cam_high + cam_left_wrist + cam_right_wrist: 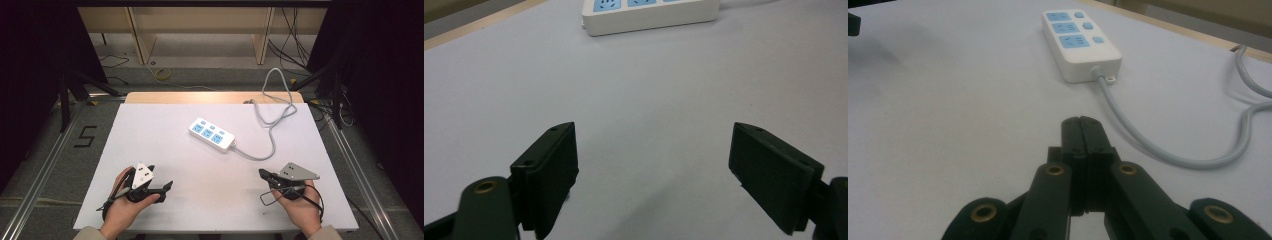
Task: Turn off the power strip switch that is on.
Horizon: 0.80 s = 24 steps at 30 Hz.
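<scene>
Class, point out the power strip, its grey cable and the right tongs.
power strip [212, 134], high view, middle socket.
grey cable [1148, 145], right gripper view, stretch near the strip.
right tongs [1083, 131], right gripper view, closed tips.

Even bright overhead light; soft shadows; dark surroundings.

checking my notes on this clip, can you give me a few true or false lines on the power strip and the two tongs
1. The left tongs stand open with nothing between the jaws. True.
2. The right tongs grip the grey cable. False: they are shut on nothing, and the cable lies apart on the table.
3. The power strip is white with blue sockets. True.
4. A plug sits in one of the strip's sockets. False: all the sockets are free.
5. The cable runs off the far edge of the table. True.
</scene>
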Tool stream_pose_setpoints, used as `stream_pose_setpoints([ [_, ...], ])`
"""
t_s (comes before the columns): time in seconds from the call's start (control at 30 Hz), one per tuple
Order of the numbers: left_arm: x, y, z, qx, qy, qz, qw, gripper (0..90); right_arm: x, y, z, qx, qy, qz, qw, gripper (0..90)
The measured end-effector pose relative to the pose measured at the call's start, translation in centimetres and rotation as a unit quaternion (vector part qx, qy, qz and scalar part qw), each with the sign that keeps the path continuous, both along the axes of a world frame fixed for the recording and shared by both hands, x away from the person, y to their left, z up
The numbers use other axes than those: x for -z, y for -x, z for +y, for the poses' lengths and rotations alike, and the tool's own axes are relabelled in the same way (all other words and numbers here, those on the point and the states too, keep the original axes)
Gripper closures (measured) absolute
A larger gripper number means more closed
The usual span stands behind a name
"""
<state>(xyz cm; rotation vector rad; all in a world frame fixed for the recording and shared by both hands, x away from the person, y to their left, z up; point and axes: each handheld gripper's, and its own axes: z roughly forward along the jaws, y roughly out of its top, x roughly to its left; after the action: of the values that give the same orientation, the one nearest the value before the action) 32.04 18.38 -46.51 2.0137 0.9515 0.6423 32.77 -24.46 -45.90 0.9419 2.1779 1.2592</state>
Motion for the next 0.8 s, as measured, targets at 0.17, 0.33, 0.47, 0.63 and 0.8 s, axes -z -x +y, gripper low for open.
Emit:
stream_pose_setpoints([
  [0.17, 0.0, 0.0, 0.1, 0.000, 0.000, -0.001, 1.0000, 19.9, -0.1, -0.2, 0.3, -0.001, 0.006, -0.001, 1.0000, 90.0],
  [0.33, 0.0, -0.1, 0.0, -0.002, 0.002, -0.002, 1.0000, 20.3, -0.4, -0.5, 0.4, 0.002, 0.007, 0.003, 1.0000, 90.0],
  [0.47, 0.0, -0.1, 0.0, -0.001, 0.002, 0.001, 1.0000, 20.5, -0.7, -1.0, 0.7, 0.004, 0.013, 0.005, 0.9999, 90.0],
  [0.63, 0.0, -0.1, 0.0, 0.000, 0.002, 0.002, 1.0000, 20.7, -1.0, -1.6, 0.8, 0.008, 0.017, 0.009, 0.9998, 90.0],
  [0.8, 0.0, -0.1, 0.0, -0.002, 0.004, 0.001, 1.0000, 21.0, -1.2, -2.2, 0.9, 0.013, 0.024, 0.009, 0.9996, 90.0],
])
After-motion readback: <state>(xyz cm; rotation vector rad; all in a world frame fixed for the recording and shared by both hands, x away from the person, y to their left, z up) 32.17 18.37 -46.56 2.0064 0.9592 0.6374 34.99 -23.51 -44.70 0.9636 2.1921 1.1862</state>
